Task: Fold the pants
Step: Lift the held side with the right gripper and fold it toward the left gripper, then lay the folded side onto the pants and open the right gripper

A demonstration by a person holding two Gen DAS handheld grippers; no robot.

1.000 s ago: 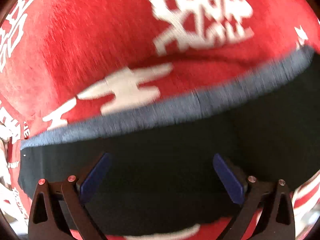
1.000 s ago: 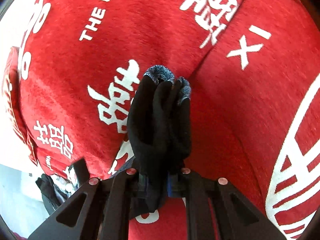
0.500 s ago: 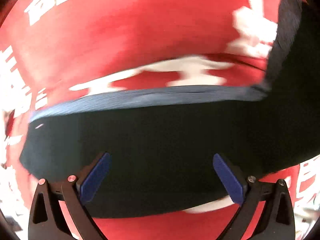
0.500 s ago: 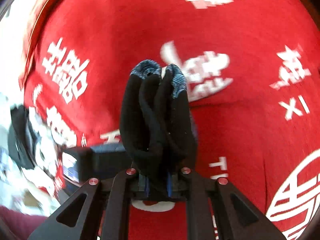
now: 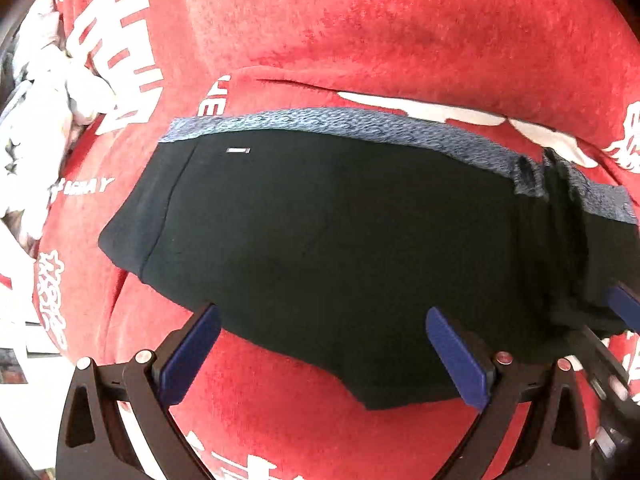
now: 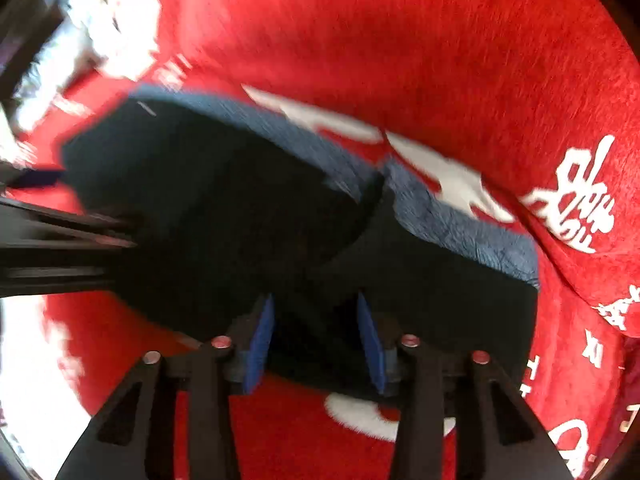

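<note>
A soft red blanket with white letters point(image 5: 400, 32) lies underneath. The flat black pants with a blue-grey waistband point(image 5: 340, 240) lie on it.

Red blanket point(image 5: 400, 32) bare beyond pants point(image 5: 340, 248); white crumpled cloth point(image 5: 48, 80) crowds far-left edge.

We read only fragments on the red blanket point(image 5: 400, 32): white letters ending "DAY" near its left edge; the Chinese characters are not legible to us.

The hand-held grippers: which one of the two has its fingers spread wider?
The left hand-held gripper: its blue pads stand far apart over the black pants. The right hand-held gripper has a narrower gap, with pants fabric in it.
</note>
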